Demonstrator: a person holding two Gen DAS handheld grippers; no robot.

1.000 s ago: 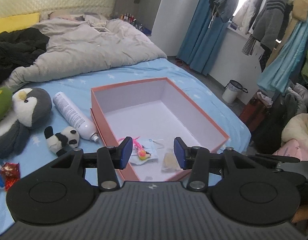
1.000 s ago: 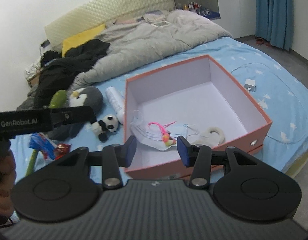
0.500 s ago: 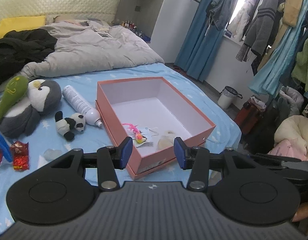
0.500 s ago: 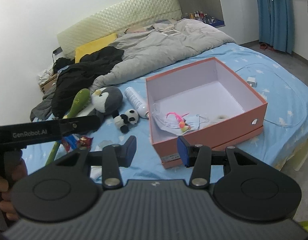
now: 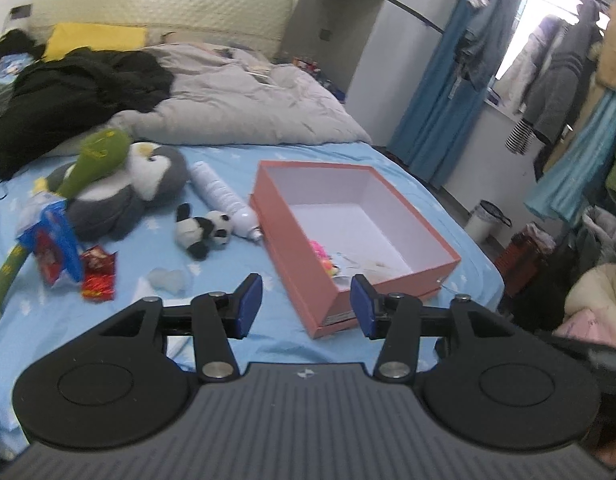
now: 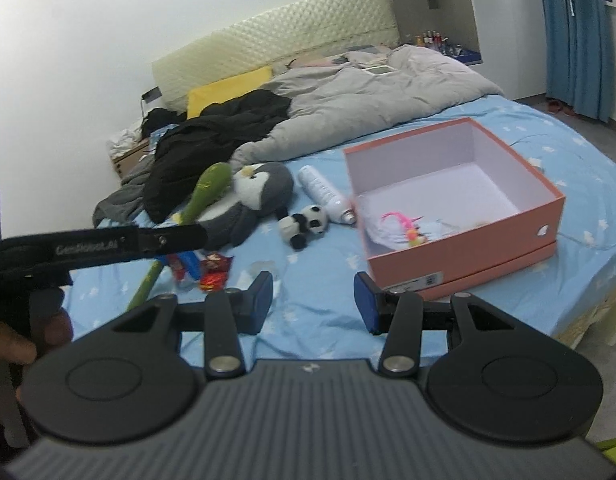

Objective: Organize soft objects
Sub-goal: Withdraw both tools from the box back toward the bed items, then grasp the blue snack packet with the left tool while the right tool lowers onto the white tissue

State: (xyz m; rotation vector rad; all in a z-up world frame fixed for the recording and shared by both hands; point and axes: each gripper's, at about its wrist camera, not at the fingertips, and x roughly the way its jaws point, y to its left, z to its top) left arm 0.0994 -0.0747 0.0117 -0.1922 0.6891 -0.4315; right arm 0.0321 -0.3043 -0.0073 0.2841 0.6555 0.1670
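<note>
Plush panda (image 5: 203, 230) beside rigid rectangular pink cardboard box (image 5: 303, 276)

Left hand-held gripper (image 5: 305, 304) and right hand-held gripper (image 6: 314, 302) (both empty) gape wide.

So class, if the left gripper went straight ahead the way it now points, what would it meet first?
Probably the near corner of the orange box on the bed: it sits between the open fingers of the left gripper. Depth is unclear, so the blue sheet just before it could come first.
</note>
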